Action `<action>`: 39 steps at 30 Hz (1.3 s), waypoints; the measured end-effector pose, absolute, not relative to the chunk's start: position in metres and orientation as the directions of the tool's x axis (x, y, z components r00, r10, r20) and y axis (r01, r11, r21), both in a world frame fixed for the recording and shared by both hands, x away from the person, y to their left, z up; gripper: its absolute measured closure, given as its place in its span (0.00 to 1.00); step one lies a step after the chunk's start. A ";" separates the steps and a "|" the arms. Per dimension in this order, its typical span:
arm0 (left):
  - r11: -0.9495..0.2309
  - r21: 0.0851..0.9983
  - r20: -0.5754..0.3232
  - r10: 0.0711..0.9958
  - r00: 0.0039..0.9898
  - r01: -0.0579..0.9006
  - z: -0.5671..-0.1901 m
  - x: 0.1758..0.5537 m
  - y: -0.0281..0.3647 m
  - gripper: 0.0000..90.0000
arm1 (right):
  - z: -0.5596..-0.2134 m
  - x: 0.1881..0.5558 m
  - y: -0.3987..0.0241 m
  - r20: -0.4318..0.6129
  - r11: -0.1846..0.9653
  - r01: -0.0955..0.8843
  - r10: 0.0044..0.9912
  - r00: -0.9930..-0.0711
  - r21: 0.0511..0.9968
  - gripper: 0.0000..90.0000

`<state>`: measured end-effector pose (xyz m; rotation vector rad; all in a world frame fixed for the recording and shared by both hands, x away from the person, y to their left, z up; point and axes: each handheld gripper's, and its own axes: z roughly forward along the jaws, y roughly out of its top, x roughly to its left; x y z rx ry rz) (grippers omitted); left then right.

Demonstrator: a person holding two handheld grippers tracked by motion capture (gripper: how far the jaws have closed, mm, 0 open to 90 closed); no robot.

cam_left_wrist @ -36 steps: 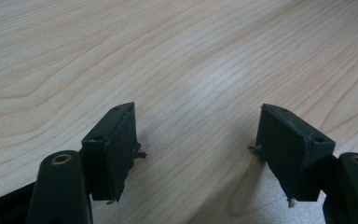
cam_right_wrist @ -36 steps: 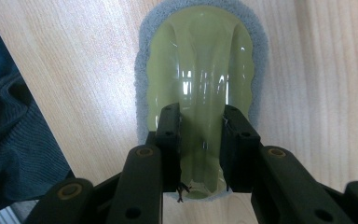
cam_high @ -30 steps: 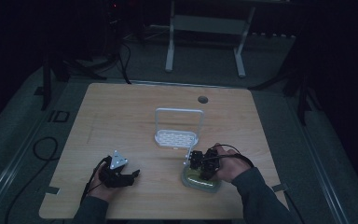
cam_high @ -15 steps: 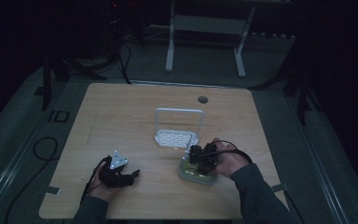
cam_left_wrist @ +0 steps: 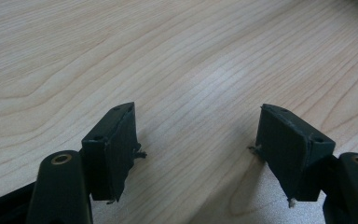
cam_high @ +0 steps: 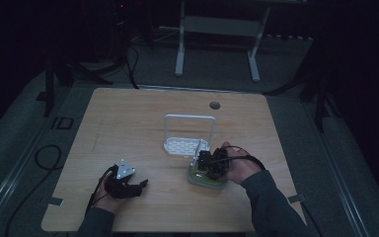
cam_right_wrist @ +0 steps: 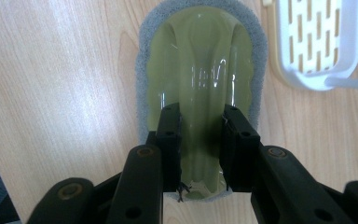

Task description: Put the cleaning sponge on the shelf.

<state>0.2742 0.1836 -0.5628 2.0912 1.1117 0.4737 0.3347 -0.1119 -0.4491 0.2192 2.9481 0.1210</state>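
Right gripper (cam_right_wrist: 200, 154) clamped on the green scrub brush (cam_right_wrist: 200, 70) handle, long axis running straight away from the jaws, left gripper (cam_left_wrist: 198, 149) spread wide over bare table (cam_left_wrist: 168, 56)

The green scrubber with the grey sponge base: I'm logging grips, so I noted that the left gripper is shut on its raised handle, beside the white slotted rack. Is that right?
Not quite: the right gripper is the one shut on the green scrubber with the grey sponge base, as the right gripper view shows. The left gripper stands open over bare wood. The white slotted rack is indeed beside it.

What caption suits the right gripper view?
Right claw shut on the green scrubber's ridge, beside a white rack.
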 end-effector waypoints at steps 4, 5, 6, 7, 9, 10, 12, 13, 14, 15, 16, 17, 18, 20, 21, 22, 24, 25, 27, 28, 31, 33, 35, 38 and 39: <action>-0.377 0.733 -0.009 0.827 0.562 0.566 -0.563 0.274 0.184 0.33 | -0.447 0.336 -0.107 -0.194 0.988 0.127 0.143 -0.970 0.093 0.79; -0.377 0.733 -0.009 0.827 0.562 0.567 -0.563 0.274 0.184 0.33 | -0.446 0.336 -0.106 -0.194 0.988 0.124 0.140 -0.971 0.095 0.79; -0.377 0.733 -0.009 0.827 0.562 0.566 -0.563 0.274 0.183 0.33 | -0.445 0.336 -0.105 -0.197 0.988 0.122 0.140 -0.970 0.098 0.79; -0.377 0.733 -0.009 0.827 0.562 0.566 -0.563 0.274 0.183 0.33 | -0.445 0.336 -0.105 -0.197 0.988 0.122 0.140 -0.970 0.098 0.79; -0.377 0.733 -0.009 0.826 0.563 0.566 -0.563 0.274 0.183 0.33 | -0.444 0.337 -0.102 -0.209 0.989 0.110 0.128 -0.970 0.096 0.79; -0.378 0.733 -0.009 0.826 0.563 0.566 -0.563 0.274 0.183 0.33 | -0.444 0.337 -0.101 -0.212 0.990 0.106 0.125 -0.969 0.098 0.79; -0.378 0.733 -0.010 0.826 0.564 0.566 -0.563 0.274 0.183 0.33 | -0.443 0.337 -0.100 -0.215 0.990 0.103 0.122 -0.969 0.098 0.79; -0.379 0.732 -0.009 0.826 0.564 0.566 -0.563 0.274 0.184 0.33 | -0.442 0.338 -0.098 -0.222 0.991 0.094 0.114 -0.968 0.099 0.79; -0.379 0.732 -0.009 0.825 0.565 0.566 -0.563 0.274 0.184 0.33 | -0.441 0.338 -0.097 -0.224 0.991 0.093 0.113 -0.968 0.099 0.79; -0.380 0.732 -0.009 0.825 0.565 0.566 -0.563 0.274 0.184 0.32 | -0.440 0.339 -0.096 -0.226 0.991 0.090 0.111 -0.968 0.100 0.79; -0.380 0.732 -0.009 0.825 0.565 0.566 -0.563 0.274 0.184 0.32 | -0.440 0.339 -0.096 -0.226 0.991 0.090 0.111 -0.968 0.100 0.79; -0.380 0.732 -0.009 0.825 0.565 0.566 -0.563 0.274 0.184 0.33 | -0.439 0.340 -0.094 -0.232 0.991 0.088 0.110 -0.967 0.102 0.79; -0.380 0.732 -0.008 0.825 0.565 0.566 -0.563 0.274 0.184 0.33 | -0.439 0.340 -0.093 -0.235 0.991 0.086 0.108 -0.966 0.101 0.79; -0.380 0.732 -0.008 0.825 0.565 0.566 -0.563 0.274 0.184 0.32 | -0.438 0.341 -0.092 -0.240 0.992 0.081 0.103 -0.965 0.101 0.79; -0.379 0.732 -0.009 0.825 0.565 0.566 -0.563 0.274 0.184 0.32 | -0.438 0.341 -0.092 -0.240 0.992 0.081 0.103 -0.965 0.101 0.79; -0.379 0.732 -0.009 0.825 0.565 0.565 -0.563 0.274 0.184 0.33 | -0.438 0.341 -0.090 -0.251 0.992 0.072 0.095 -0.963 0.100 0.79; -0.379 0.732 -0.009 0.825 0.564 0.566 -0.563 0.274 0.184 0.33 | -0.439 0.341 -0.088 -0.262 0.994 0.063 0.086 -0.961 0.094 0.79; -0.379 0.733 -0.009 0.825 0.565 0.566 -0.563 0.274 0.184 0.32 | -0.439 0.341 -0.087 -0.264 0.994 0.062 0.085 -0.961 0.094 0.79; -0.379 0.733 -0.009 0.825 0.565 0.566 -0.563 0.274 0.183 0.32 | -0.439 0.342 -0.086 -0.269 0.994 0.053 0.076 -0.960 0.095 0.79; -0.379 0.732 -0.009 0.825 0.565 0.565 -0.563 0.274 0.184 0.32 | -0.439 0.342 -0.085 -0.270 0.994 0.053 0.077 -0.960 0.095 0.79; -0.379 0.732 -0.009 0.825 0.565 0.565 -0.563 0.274 0.183 0.32 | -0.438 0.343 -0.083 -0.280 0.994 0.044 0.070 -0.958 0.095 0.79; -0.379 0.732 -0.009 0.825 0.565 0.565 -0.563 0.274 0.183 0.32 | -0.437 0.344 -0.081 -0.287 0.995 0.038 0.065 -0.956 0.097 0.79; -0.380 0.732 -0.009 0.825 0.566 0.565 -0.563 0.274 0.183 0.32 | -0.436 0.345 -0.079 -0.294 0.995 0.032 0.059 -0.954 0.097 0.79; -0.380 0.732 -0.009 0.824 0.566 0.565 -0.563 0.274 0.183 0.32 | -0.435 0.347 -0.077 -0.305 0.995 0.030 0.056 -0.951 0.090 0.79; -0.380 0.732 -0.009 0.825 0.566 0.565 -0.563 0.274 0.183 0.32 | -0.436 0.347 -0.077 -0.310 0.996 0.031 0.057 -0.949 0.088 0.79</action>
